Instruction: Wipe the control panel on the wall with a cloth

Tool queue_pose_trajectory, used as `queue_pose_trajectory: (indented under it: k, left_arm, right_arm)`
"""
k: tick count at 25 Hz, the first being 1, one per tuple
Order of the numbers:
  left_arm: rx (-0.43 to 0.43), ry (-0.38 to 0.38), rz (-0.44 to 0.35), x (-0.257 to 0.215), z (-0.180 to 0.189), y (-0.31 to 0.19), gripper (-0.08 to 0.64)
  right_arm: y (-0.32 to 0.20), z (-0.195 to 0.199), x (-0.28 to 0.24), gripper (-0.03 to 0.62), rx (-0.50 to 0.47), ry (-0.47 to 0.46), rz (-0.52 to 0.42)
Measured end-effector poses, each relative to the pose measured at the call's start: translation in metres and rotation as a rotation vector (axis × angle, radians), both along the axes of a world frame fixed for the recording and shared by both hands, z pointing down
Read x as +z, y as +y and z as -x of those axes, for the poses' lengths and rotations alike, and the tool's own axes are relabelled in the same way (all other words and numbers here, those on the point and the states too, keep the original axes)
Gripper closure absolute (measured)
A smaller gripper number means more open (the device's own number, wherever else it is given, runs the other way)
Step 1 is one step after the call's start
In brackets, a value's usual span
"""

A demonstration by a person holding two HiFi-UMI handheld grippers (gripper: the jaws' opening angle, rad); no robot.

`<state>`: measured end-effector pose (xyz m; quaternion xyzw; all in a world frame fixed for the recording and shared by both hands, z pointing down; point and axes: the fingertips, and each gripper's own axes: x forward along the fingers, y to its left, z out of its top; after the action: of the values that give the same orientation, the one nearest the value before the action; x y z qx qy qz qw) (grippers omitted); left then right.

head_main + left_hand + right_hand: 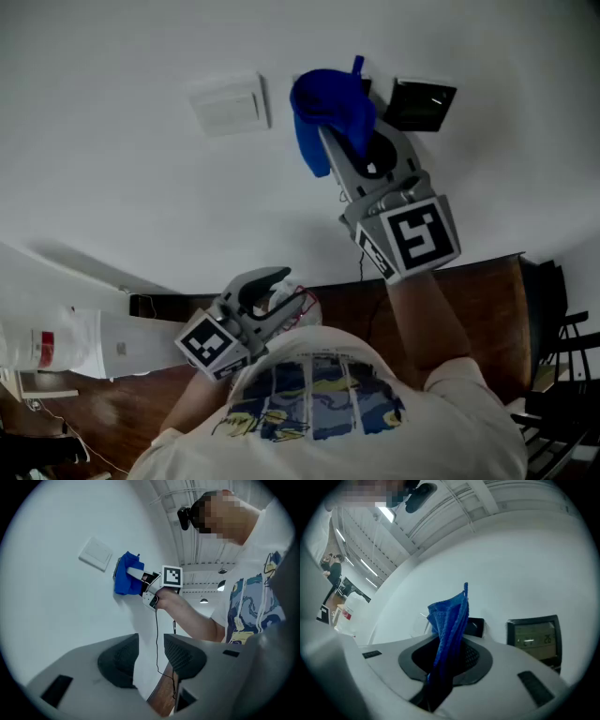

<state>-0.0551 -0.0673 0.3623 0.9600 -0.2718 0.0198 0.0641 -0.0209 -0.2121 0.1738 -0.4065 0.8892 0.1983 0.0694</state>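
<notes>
The right tongs [447, 660], clenched on the blue cloth [450, 616], reach the dark control panel [476, 626]. The left tongs [150, 656] hang released and empty. Light, even strokes should cover the panel's whole face.

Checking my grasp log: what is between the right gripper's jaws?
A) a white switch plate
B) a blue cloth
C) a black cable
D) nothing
B: in the right gripper view, the right gripper is shut on the blue cloth, which stands up between its jaws.

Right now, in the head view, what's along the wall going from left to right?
white switch plate → blue cloth → dark display panel
</notes>
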Motion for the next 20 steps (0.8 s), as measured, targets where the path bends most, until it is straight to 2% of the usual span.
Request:
queue_pose_trajectory:
  k: [10, 20]
  left_arm:
    - [0.013, 0.012, -0.006, -0.002, -0.009, -0.004, 0.416]
    - [0.013, 0.004, -0.008, -0.003, -0.011, -0.004, 0.416]
  right_arm:
    - [-0.008, -0.051, 0.007, 0.506, 0.095, -0.013, 0.018]
    - [-0.007, -0.072, 0.005, 0.506, 0.128, -0.014, 0.012]
